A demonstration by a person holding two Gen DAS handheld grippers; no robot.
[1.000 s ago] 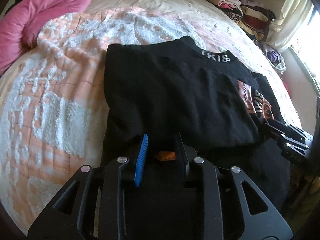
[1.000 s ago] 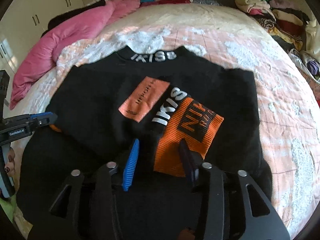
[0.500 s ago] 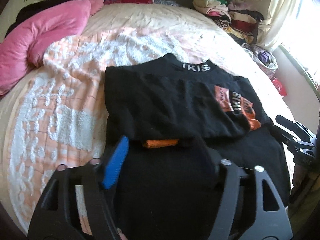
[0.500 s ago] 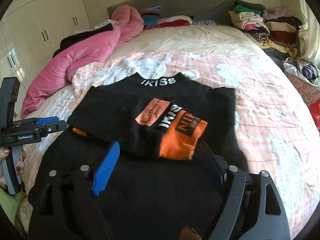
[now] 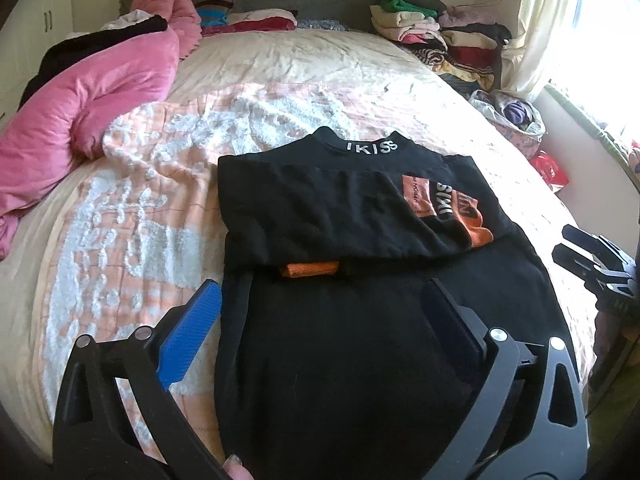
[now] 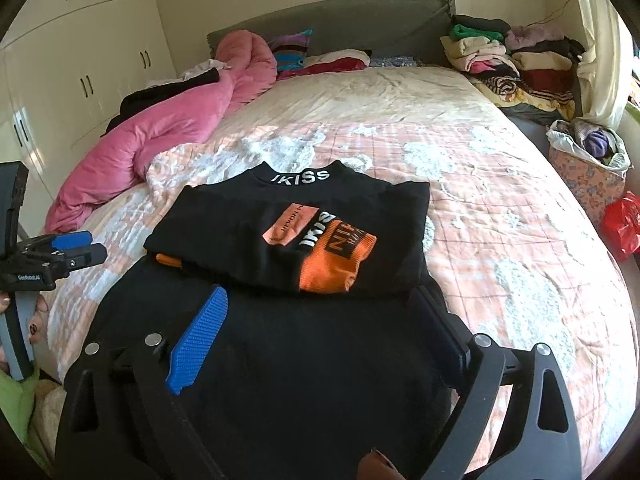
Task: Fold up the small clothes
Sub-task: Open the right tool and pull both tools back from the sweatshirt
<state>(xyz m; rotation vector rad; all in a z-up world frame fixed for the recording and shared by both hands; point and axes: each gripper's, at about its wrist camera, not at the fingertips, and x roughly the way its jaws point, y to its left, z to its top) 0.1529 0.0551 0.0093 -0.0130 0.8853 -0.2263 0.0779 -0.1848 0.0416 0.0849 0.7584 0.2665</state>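
A black sweater (image 5: 320, 208) (image 6: 280, 360) with orange patches and a white-lettered collar lies on the bed. Both sleeves are folded across its chest; an orange cuff (image 6: 336, 264) rests on top. My left gripper (image 5: 320, 292) is open and empty above the sweater's lower left part. My right gripper (image 6: 320, 296) is open and empty above its lower right part. Each gripper shows at the edge of the other's view, the left one (image 6: 76, 248) and the right one (image 5: 588, 248).
The sweater rests on a peach and white blanket (image 6: 500, 220). A pink duvet (image 6: 176, 128) lies at the left. Stacks of folded clothes (image 6: 504, 60) sit at the far right near the headboard. A floral basket (image 6: 588, 164) and red bag (image 6: 624, 228) stand beside the bed.
Both grippers have opened, let go of the sweater's sleeves and pulled back and up from the sweater. The sleeves stay folded across the chest.
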